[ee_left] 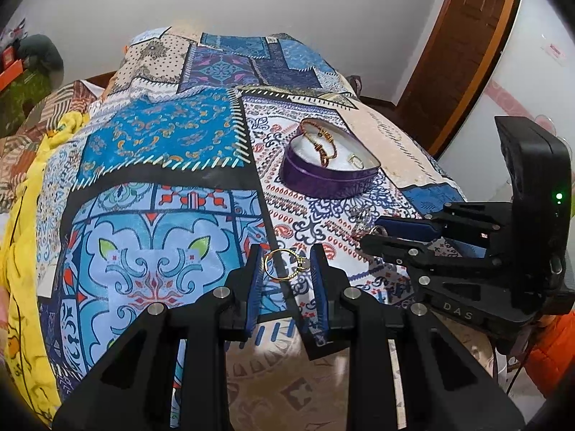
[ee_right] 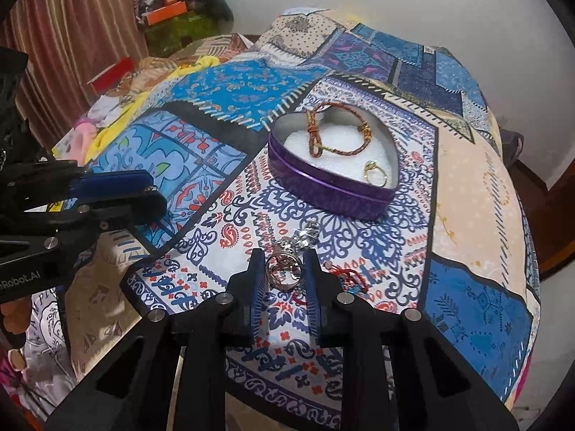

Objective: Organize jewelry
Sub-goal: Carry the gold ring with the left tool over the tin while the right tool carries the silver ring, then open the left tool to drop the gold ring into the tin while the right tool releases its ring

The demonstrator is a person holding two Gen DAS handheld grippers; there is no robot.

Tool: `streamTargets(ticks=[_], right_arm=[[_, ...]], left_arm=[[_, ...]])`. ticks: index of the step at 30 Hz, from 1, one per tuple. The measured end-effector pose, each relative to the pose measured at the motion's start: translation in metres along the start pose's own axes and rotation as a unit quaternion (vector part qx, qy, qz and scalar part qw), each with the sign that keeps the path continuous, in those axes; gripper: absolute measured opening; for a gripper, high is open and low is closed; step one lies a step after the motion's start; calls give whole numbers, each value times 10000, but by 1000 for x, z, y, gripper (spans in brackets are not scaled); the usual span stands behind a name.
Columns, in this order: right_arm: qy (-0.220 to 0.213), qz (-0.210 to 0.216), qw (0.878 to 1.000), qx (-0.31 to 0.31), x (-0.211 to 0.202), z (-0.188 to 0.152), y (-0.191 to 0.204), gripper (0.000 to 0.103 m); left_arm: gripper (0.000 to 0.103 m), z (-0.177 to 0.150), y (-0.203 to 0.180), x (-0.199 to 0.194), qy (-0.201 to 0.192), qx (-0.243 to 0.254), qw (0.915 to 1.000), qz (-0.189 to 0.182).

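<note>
A purple heart-shaped tin [ee_left: 323,181] [ee_right: 316,183] with white lining sits open on the patterned cloth. It holds red-gold cord bracelets [ee_left: 320,140] [ee_right: 323,133] and a gold ring [ee_left: 355,160] [ee_right: 375,176]. My left gripper [ee_left: 287,264] is shut on a gold ring [ee_left: 285,264], held above the cloth, left of and nearer than the tin. My right gripper [ee_right: 282,269] is shut on a silver key ring [ee_right: 284,271] with a shiny charm [ee_right: 307,235] trailing from it, just in front of the tin. A red cord piece [ee_right: 346,274] lies beside its right finger.
The patchwork cloth [ee_left: 161,186] [ee_right: 478,237] covers a bed. A yellow blanket [ee_left: 21,269] lies along its left side. A wooden door [ee_left: 463,39] stands at the right. Orange boxes and clutter [ee_right: 169,10] sit at the back left by a curtain.
</note>
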State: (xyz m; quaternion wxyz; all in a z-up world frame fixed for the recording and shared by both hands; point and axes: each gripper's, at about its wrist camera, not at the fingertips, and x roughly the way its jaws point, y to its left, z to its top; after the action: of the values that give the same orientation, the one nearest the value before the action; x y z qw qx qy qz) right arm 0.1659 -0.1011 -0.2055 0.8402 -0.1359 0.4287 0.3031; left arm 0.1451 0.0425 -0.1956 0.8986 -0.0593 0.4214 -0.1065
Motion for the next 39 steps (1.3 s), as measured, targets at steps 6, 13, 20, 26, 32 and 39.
streamTargets(ticks=[6,13,20,26,32,39], right_arm=[[-335,36,9992,204,-22,6,-9,19],[-779,-22,9963,373,-46,18,-21,19],[-975,-48,9940,499,-50,25,-33,19],[-1033,-54,9925,648,-43,30,-45,19],[-1050,-19,9918,732,-36,35,-55,19],[-1022,-9,9921,728,-25,42,-59,19]], left_arm=[[25,11,-9,-3,-113,119,9999,-15],[25,32,-24,-2,-284,312,9991,-45],[25,52,-36,3,-447,491,9978,-61],[25,65,-38,13,-479,527,9974,-74],[25,74,-35,27,-441,525,9976,-69],[25,80,-28,42,-370,477,9981,-97]])
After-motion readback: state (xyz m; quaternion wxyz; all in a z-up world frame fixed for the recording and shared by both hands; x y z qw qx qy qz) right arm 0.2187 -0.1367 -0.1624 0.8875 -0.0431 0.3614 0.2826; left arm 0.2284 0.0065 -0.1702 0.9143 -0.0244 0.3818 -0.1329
